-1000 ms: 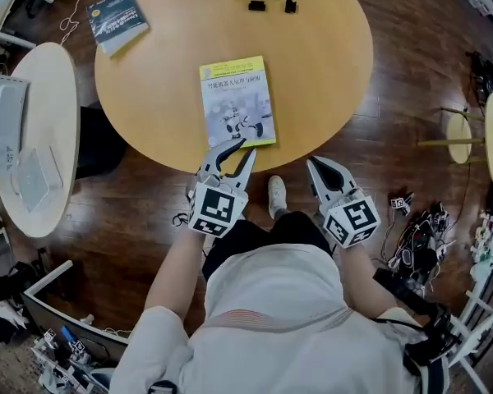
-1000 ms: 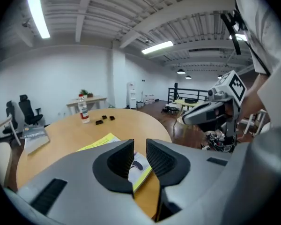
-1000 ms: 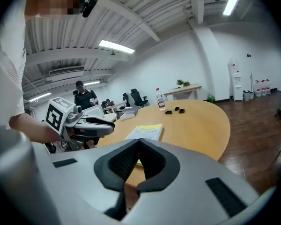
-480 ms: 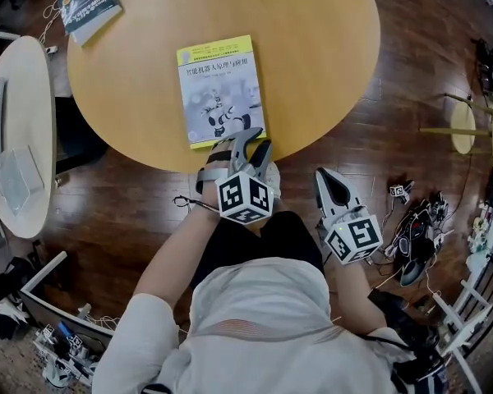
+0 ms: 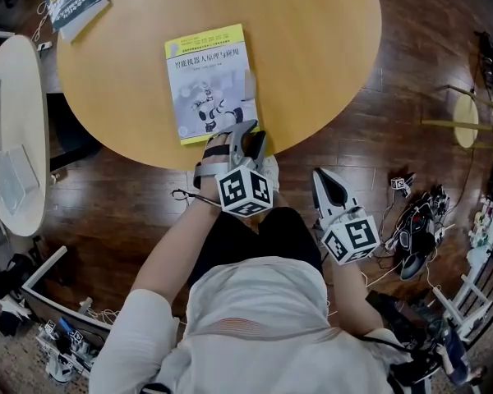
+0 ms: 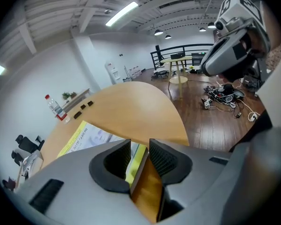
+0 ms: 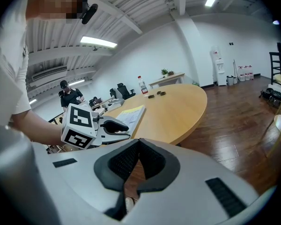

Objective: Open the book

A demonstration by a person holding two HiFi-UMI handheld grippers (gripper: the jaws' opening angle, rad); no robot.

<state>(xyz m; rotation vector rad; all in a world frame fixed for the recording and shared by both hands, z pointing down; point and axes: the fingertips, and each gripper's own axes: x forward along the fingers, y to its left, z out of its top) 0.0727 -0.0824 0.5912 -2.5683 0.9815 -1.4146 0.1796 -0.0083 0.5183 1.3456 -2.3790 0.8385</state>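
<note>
Book (image 5: pixel 207 80): closed, lying flat on the round wooden surface (image 5: pixel 312 48), close to its near edge (yellow cover up).
Left gripper (image 5: pixel 240 135): at the near right corner of the book; jaws are opening, with the corner between them.
Right gripper (image 5: pixel 322 179): beside the surface, above the floor; jaws together, holding nothing.

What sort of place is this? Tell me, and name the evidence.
Probably an open-plan office or lab: office chairs by the far wall, strip lights under a bare ceiling, and cables heaped on the wood floor.
</note>
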